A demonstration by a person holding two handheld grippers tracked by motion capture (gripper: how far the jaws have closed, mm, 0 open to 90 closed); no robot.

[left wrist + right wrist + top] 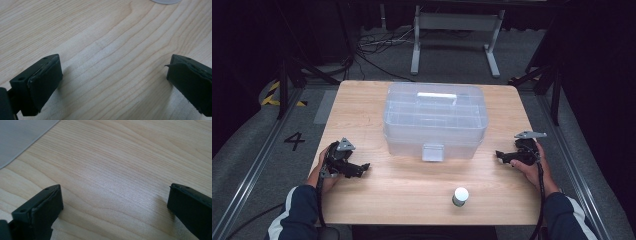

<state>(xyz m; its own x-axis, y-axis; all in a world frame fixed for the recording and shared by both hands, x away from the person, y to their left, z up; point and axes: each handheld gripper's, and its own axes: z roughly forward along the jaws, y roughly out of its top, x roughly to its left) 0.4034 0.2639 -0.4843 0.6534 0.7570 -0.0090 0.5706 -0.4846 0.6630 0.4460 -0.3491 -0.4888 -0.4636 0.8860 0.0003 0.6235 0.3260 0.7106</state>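
Centrally, the clear box (435, 120) sits between left gripper (357, 170) and right gripper (504, 158).

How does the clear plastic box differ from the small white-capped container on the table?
The clear plastic box is large, rectangular and see-through, with a handle on its lid and a front latch; the white-capped container is small, round and opaque-topped. The box sits at the table's far middle, between the two grippers; the container stands near the front edge, closer to the right gripper. Both stand upright, untouched.
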